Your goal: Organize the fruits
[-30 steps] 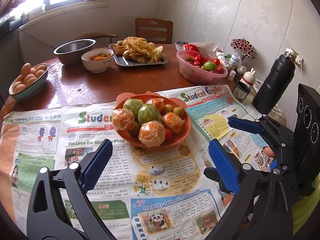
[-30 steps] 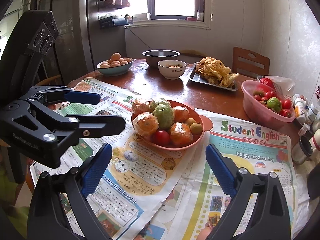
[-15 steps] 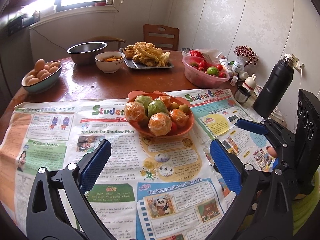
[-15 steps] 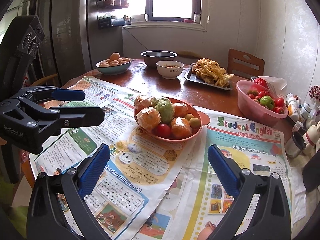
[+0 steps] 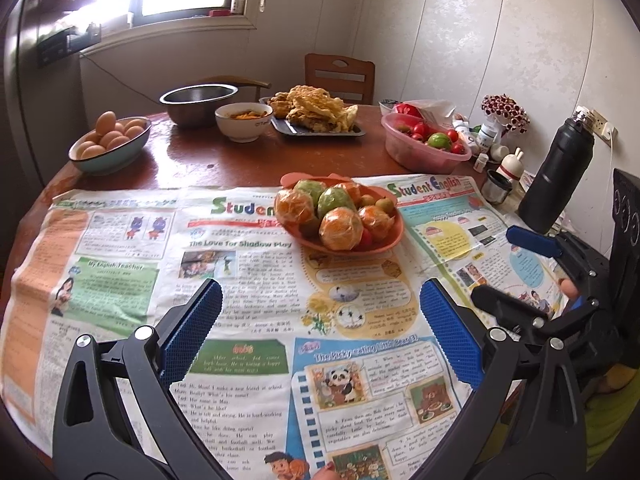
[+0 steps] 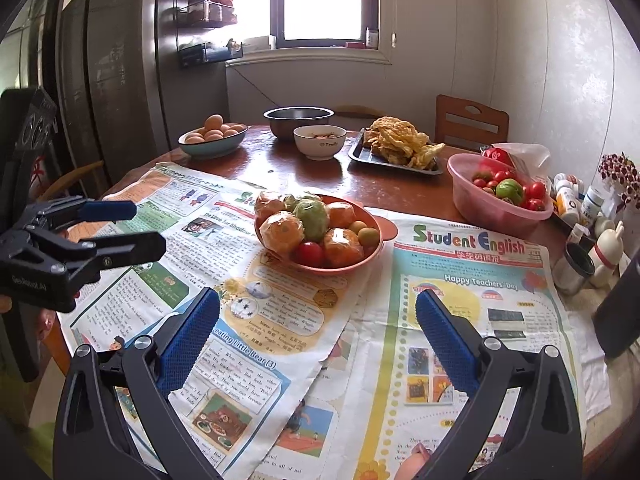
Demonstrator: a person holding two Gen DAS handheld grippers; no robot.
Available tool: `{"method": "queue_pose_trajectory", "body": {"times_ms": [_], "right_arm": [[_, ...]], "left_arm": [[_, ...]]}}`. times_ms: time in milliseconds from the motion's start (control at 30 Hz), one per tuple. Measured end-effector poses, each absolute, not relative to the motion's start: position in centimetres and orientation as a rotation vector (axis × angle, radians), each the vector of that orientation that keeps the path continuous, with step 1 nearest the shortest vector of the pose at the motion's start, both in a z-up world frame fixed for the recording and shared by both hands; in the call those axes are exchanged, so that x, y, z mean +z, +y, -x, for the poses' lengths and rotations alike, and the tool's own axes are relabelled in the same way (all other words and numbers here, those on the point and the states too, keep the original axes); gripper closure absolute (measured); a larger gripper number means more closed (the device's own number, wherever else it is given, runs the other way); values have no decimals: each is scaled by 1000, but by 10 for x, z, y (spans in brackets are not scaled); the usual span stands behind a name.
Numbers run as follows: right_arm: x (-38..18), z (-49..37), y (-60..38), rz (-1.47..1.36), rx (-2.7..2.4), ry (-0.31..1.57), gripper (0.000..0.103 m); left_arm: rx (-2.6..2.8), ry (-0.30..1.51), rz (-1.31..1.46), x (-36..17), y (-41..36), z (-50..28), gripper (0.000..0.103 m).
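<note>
Two claws, both spread wide with nothing between the blue pads. The left claw [image 5: 320,328] hangs above the newspaper [image 5: 240,300]; the right claw [image 6: 318,326] does likewise and shows in the left view at the far right edge [image 5: 516,264].

Orange fruit plate [image 6: 362,258]: straight ahead of both claws, well apart from the fingertips, resting on the newspaper. Contents, piled and touching:
- plastic-wrapped oranges [image 6: 282,232], several, toward the near rim;
- green fruit [image 6: 312,214], also wrapped, at the middle;
- red tomato [image 6: 309,254], nearest the right claw;
- small yellow-green fruits [image 6: 368,236], on the plate's right side as seen from the right claw.

Pink plastic bowl [image 6: 486,208]: ahead and to the right of the right claw, on the bare brown surface [image 6: 320,176]; holds red tomatoes and one green fruit.

Beyond the plate, farther from both claws:
- bowl of eggs [image 6: 210,146], ahead left;
- steel bowl [image 6: 298,120];
- white bowl [image 6: 319,144], just in front of the steel one;
- tray of fried food [image 6: 394,148];
- wooden chair [image 6: 472,124], behind the surface.

Black flask [image 5: 554,176]: upright, ahead and to the right of the left claw, near the wall, with small bottles [image 5: 486,136] and a metal cup [image 5: 496,192] beside it.
</note>
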State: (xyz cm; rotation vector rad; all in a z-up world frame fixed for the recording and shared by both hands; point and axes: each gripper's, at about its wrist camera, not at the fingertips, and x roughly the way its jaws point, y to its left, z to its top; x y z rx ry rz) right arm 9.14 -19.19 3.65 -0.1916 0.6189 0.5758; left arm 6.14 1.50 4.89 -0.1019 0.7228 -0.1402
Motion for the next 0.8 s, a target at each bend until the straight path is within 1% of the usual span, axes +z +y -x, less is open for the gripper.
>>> {"method": "queue_pose_trajectory", "body": {"times_ms": [400,667,800], "right_arm": [[29,-79,-206,139,552,652,5],[20,-69,-208,138,550,667,5],[17,-67,-207,137,551,672,5]], "left_arm": [[-102,731,111,30,14,-37,10],[-93,782,131,6,10,-33,10],[-91,779,146,0,6,-32,10]]}}
